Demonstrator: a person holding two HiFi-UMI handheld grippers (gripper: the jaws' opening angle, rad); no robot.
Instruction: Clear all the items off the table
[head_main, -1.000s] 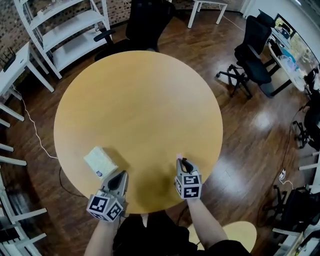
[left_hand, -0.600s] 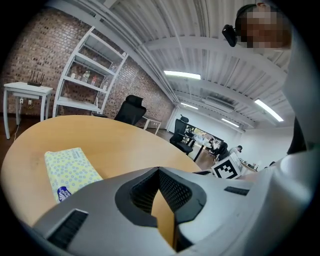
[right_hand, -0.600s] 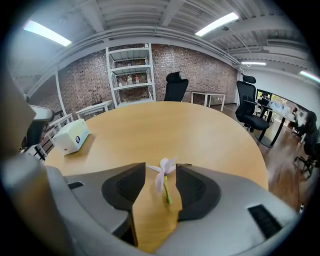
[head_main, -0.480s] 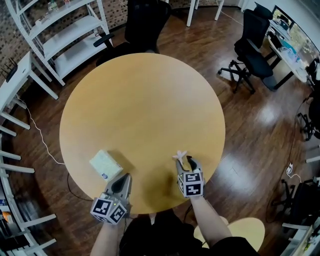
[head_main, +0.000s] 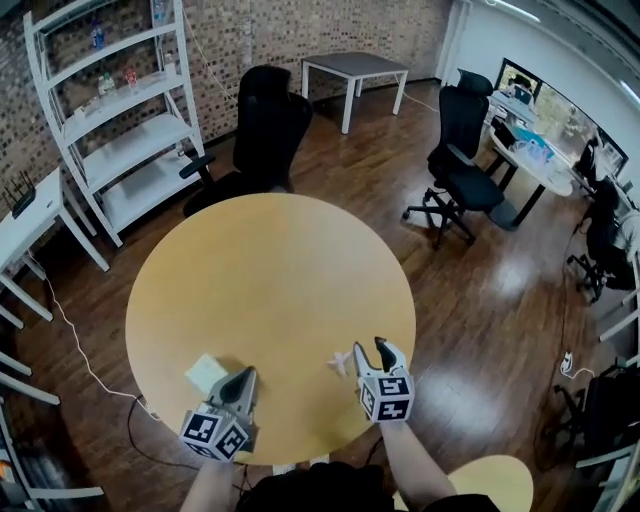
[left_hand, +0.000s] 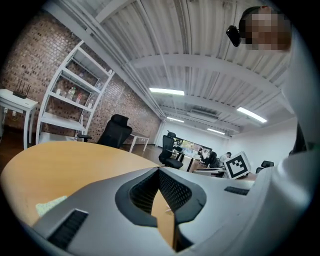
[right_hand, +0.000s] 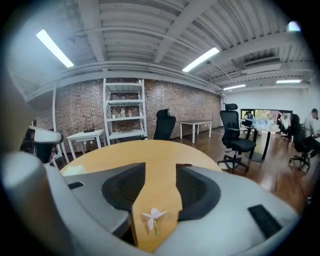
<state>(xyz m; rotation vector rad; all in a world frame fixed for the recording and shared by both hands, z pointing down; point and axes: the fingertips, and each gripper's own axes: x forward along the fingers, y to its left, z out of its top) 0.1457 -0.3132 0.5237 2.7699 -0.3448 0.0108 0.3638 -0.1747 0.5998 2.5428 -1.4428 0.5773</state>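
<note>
Head view: a round, tan wooden table (head_main: 270, 290) bears a small pale flower (head_main: 341, 361) near its front edge, just left of the right tongs (head_main: 388, 348). A squarish pale packet (head_main: 206, 374) lies beside the left tongs (head_main: 243, 378).

Left gripper view: the ribbed pads meet at the tips, clenched on nothing.

Right gripper view: the jaws have just been opening and stand released. The flower (right_hand: 153, 216) lies flat on the table in the gap, untouched, with its thin green stem toward the camera and its petals away. The head view is too small to show this.
</note>
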